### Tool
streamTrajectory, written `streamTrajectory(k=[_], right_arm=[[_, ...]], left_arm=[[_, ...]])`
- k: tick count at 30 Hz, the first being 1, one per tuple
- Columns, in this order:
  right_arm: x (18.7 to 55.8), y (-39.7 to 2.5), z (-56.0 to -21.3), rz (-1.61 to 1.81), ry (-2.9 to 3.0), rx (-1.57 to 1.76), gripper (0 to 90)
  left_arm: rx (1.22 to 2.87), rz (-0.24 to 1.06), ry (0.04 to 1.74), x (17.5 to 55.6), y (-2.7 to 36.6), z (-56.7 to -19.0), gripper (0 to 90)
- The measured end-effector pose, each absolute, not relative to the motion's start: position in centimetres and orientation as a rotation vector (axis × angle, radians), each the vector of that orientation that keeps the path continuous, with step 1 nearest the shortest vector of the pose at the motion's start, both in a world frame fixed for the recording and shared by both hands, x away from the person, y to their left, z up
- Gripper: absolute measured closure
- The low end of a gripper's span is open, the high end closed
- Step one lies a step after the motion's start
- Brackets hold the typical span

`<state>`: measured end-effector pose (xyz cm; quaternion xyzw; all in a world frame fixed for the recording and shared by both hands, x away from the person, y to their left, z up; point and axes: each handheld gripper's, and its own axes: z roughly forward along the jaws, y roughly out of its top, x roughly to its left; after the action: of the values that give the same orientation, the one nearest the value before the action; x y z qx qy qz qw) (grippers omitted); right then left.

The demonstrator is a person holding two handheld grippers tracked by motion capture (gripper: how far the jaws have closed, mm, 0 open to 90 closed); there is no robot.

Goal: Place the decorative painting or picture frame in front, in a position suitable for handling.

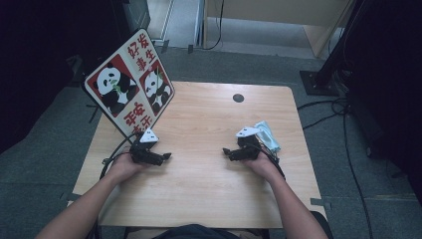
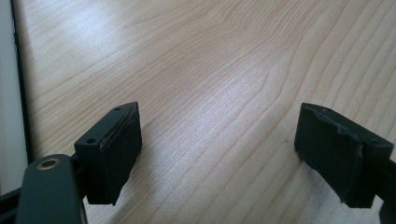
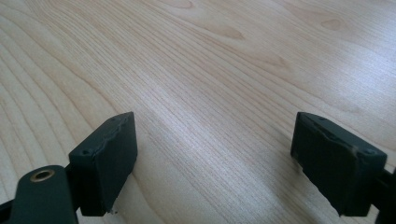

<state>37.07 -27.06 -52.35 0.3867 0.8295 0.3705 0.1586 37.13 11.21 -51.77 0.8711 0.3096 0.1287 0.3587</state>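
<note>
My left gripper [image 1: 166, 156] and right gripper [image 1: 226, 152] rest wide open and empty on the table [image 1: 209, 124] (the packet [image 1: 267, 135], possibly wipes, sits just right of my right hand), so a blind swing could knock it off.

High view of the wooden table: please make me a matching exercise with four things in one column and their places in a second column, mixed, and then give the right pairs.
Things:
1. red and white panda sign
2. small dark round hole
3. pale blue plastic packet
4. left gripper

Places:
A. beside the right gripper, on the table's right part
B. in the tabletop near its far edge
C. at the table's far left corner, tilted
D. low over the light wooden table, on its left part, jaws open

Pairs: 1-C, 2-B, 3-A, 4-D
</note>
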Motion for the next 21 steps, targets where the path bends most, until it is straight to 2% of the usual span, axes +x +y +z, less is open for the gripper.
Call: streamTrajectory(k=[21], right_arm=[[37.08, -27.08, -52.36, 1.059, 2.373, 1.100, 14.8]], left_arm=[[2.258, 0.317, 0.815, 37.13, 11.50, -51.53, 15.0]])
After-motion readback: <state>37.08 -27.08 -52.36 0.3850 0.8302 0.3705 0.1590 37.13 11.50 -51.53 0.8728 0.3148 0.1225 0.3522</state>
